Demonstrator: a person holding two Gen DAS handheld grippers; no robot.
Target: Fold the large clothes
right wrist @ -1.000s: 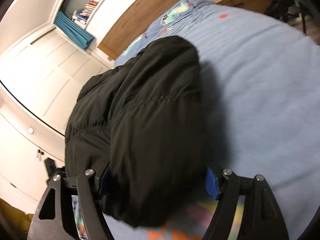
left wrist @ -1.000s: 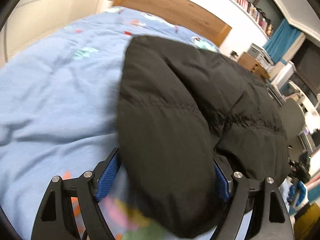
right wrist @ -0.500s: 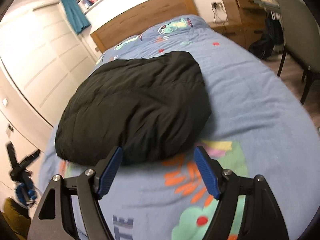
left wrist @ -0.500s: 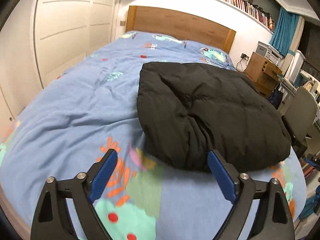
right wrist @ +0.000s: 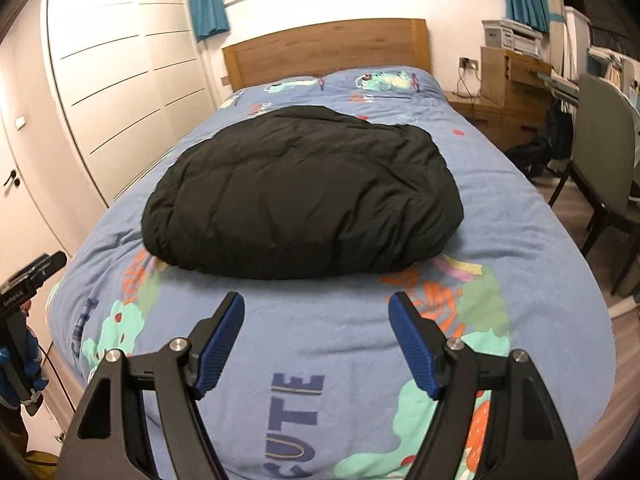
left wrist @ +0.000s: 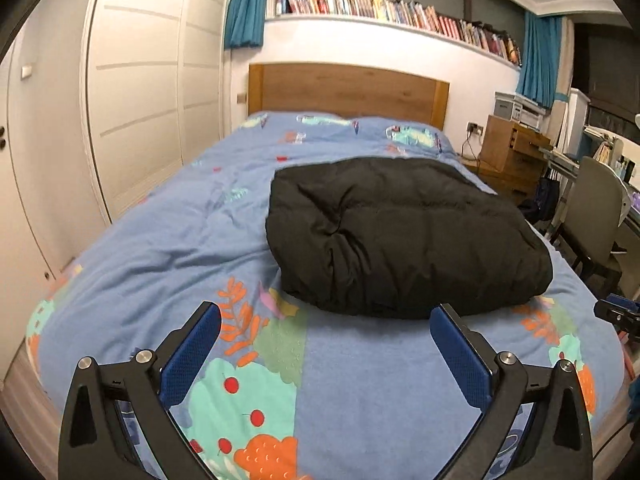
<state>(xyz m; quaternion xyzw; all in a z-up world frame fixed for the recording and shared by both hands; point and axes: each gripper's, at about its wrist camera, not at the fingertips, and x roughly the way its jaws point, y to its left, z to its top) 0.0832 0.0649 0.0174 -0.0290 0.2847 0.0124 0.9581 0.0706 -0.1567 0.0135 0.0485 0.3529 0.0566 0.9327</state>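
A black puffy jacket [left wrist: 400,236] lies folded in a thick bundle on the blue patterned bed cover [left wrist: 180,248]; it also shows in the right wrist view [right wrist: 304,196]. My left gripper [left wrist: 326,316] is open and empty, held back from the jacket's near edge above the bed's foot. My right gripper [right wrist: 316,304] is open and empty, also short of the jacket's near edge. The other gripper shows at the right edge of the left wrist view [left wrist: 618,314] and at the left edge of the right wrist view [right wrist: 28,280].
A wooden headboard [left wrist: 348,92] stands at the far end. White wardrobe doors [left wrist: 140,100] run along the left. A wooden bedside cabinet [left wrist: 508,152], a desk and a grey chair [left wrist: 592,216] stand to the right. Bookshelf [left wrist: 400,6] above the bed.
Both grippers have let go of the jacket and pulled back toward the foot of the bed. The jacket now rests folded on the bed.
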